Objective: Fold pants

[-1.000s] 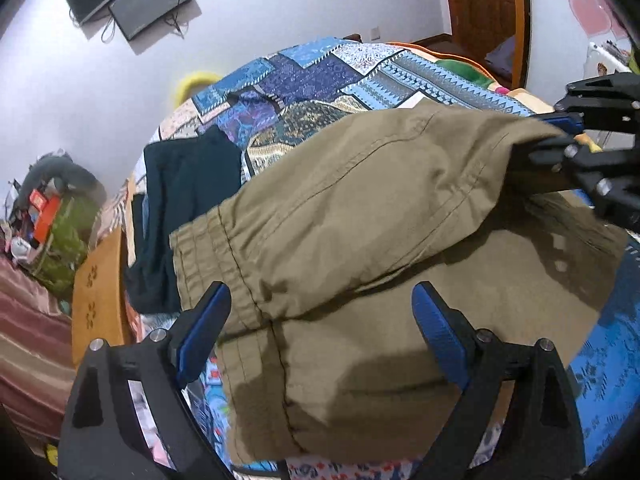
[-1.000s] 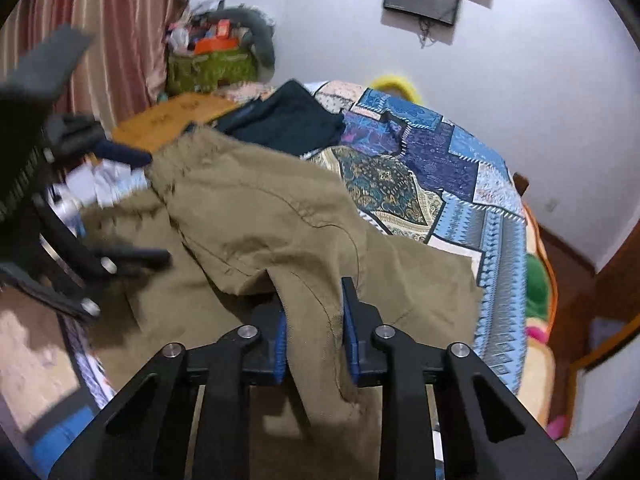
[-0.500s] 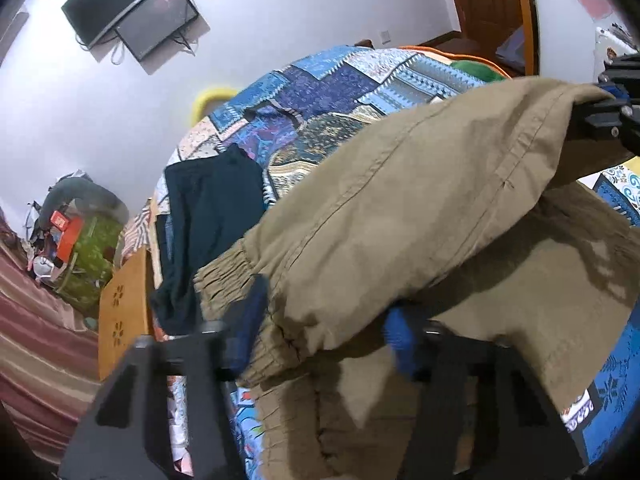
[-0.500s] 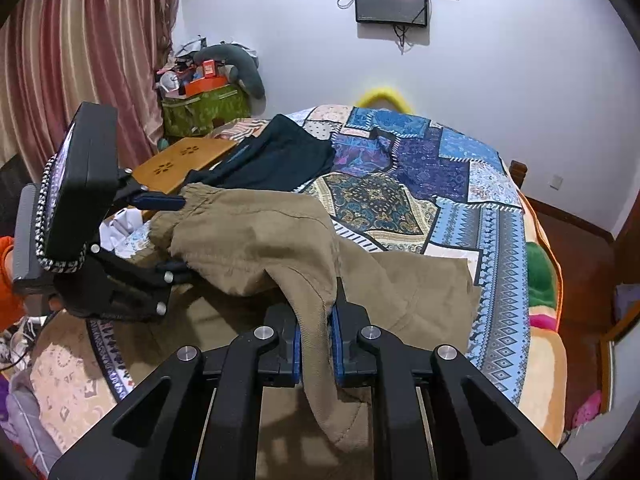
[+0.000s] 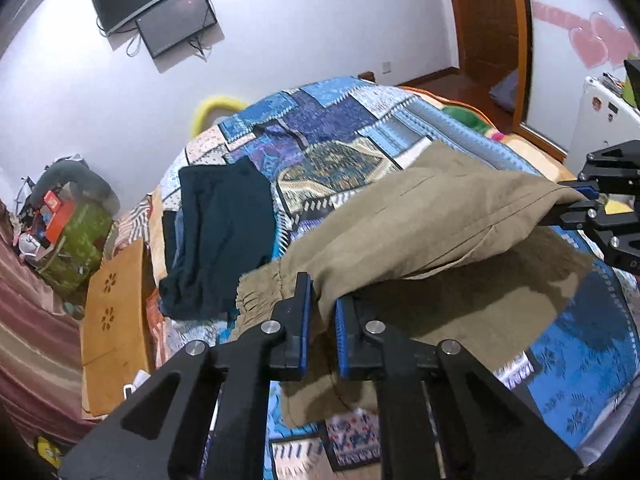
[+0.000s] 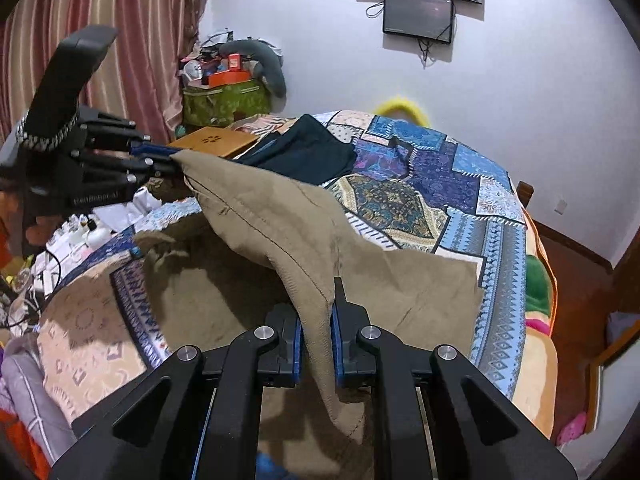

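Olive-khaki pants (image 5: 420,224) lie on the patchwork bedspread (image 5: 328,136), with their upper layer lifted off the bed between both grippers. My left gripper (image 5: 322,320) is shut on the cloth beside the gathered elastic waistband (image 5: 260,284). My right gripper (image 6: 316,324) is shut on a fold of the pants (image 6: 280,220) at the other end. In the left wrist view the right gripper (image 5: 588,196) pinches the far corner; in the right wrist view the left gripper (image 6: 160,156) pinches the waist corner. The lower layer (image 6: 420,288) stays flat on the bed.
Dark teal folded clothes (image 5: 220,232) lie on the bed beyond the pants. A wooden lap table (image 5: 112,304) stands at the bedside. A green bag (image 6: 224,100) with clutter sits by the striped curtain (image 6: 132,20). A screen (image 6: 418,12) hangs on the wall.
My left gripper has shut on the pants near the waistband. Both grippers have risen, lifting the upper layer clear of the bed and drawing it taut between them.
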A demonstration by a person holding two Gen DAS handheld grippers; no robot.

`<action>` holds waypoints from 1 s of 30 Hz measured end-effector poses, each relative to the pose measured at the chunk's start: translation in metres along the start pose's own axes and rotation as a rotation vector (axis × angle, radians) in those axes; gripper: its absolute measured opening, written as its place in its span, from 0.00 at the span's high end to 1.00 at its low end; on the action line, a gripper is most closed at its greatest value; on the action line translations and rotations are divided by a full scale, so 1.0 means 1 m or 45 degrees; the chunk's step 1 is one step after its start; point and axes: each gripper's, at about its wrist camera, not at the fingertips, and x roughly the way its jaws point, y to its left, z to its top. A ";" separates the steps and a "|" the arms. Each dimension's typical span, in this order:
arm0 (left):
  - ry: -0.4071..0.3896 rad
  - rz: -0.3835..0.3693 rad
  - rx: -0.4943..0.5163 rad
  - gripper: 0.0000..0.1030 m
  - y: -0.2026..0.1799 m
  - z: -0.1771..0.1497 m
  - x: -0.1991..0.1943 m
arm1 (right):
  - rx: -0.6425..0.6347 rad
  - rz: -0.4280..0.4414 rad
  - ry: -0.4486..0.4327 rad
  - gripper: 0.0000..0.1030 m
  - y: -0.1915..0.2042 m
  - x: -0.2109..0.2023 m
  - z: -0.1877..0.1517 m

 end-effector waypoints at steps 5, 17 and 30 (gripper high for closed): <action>0.067 -0.045 0.011 0.85 -0.006 -0.023 0.004 | 0.003 0.026 0.055 0.90 0.009 0.002 -0.018; 0.106 -0.103 -0.257 0.53 0.032 -0.066 -0.010 | 0.159 0.028 0.145 0.75 0.003 -0.003 -0.050; 0.238 -0.232 -0.546 0.40 0.065 -0.065 0.037 | 0.372 -0.074 0.026 0.67 -0.031 -0.050 -0.057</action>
